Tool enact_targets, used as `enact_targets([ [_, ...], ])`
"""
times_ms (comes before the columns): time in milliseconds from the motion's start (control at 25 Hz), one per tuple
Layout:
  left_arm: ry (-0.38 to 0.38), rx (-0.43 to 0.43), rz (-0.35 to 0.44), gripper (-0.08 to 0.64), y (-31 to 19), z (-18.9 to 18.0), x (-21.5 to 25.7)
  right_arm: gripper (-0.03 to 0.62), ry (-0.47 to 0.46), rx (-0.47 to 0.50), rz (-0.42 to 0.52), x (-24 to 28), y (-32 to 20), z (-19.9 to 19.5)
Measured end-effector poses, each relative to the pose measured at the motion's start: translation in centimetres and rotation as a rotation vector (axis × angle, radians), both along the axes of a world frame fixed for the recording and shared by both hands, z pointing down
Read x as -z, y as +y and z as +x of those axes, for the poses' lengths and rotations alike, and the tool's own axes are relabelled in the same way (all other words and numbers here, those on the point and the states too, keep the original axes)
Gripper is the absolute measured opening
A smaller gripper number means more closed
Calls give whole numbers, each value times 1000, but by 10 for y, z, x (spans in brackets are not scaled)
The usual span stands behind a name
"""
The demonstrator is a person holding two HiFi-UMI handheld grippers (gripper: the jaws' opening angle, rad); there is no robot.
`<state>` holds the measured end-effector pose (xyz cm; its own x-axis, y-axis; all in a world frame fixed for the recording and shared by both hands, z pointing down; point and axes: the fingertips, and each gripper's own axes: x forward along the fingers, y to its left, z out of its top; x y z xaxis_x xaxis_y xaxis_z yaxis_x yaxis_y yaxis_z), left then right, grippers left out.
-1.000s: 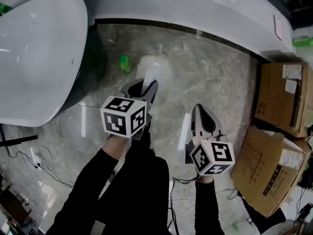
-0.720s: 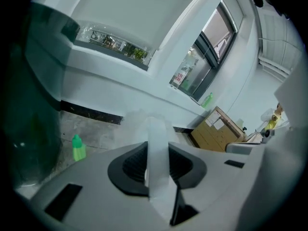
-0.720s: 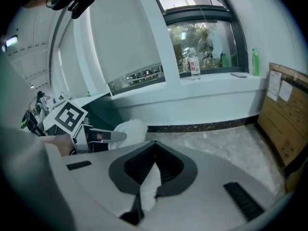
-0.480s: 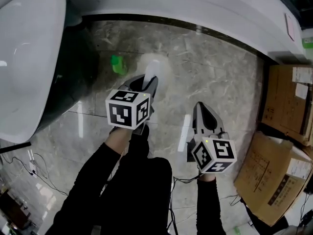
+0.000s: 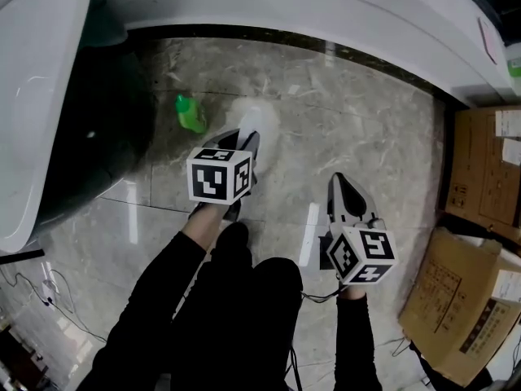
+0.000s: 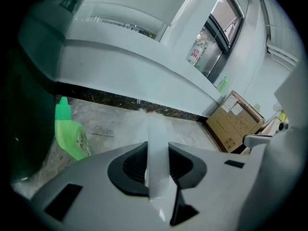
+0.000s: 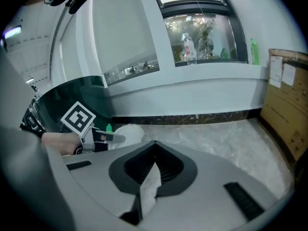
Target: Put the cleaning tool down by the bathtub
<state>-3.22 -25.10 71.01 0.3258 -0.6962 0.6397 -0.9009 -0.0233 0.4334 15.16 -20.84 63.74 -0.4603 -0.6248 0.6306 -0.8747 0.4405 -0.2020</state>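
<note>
Now the left tool [image 5: 247, 143], closed on the white handle of the cleaning tool [image 5: 259, 120] whose fluffy head hangs over the floor [image 5: 366, 120] near the bathtub [image 5: 41, 96], should lower it gently, clear of the green bottle [image 5: 190, 114], while the right tool [image 5: 343, 187] pinches a white cloth [image 7: 148, 189].

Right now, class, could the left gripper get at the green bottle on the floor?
Probably not to grasp it. The floor between the left gripper and the green bottle is bare, so the way looks free, but its jaws are shut on the cleaning tool's white handle.
</note>
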Motion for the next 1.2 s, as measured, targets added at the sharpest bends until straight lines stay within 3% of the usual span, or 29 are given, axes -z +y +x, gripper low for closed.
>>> enact_targets([
  [280,-56,-7,-8,94,-7,0,-45,-1,-24,-17,29,-30,-13,8],
  [1200,-103,69,-104,94,-38,-3,-150,0,-39,-44,9,-86,-24,31],
])
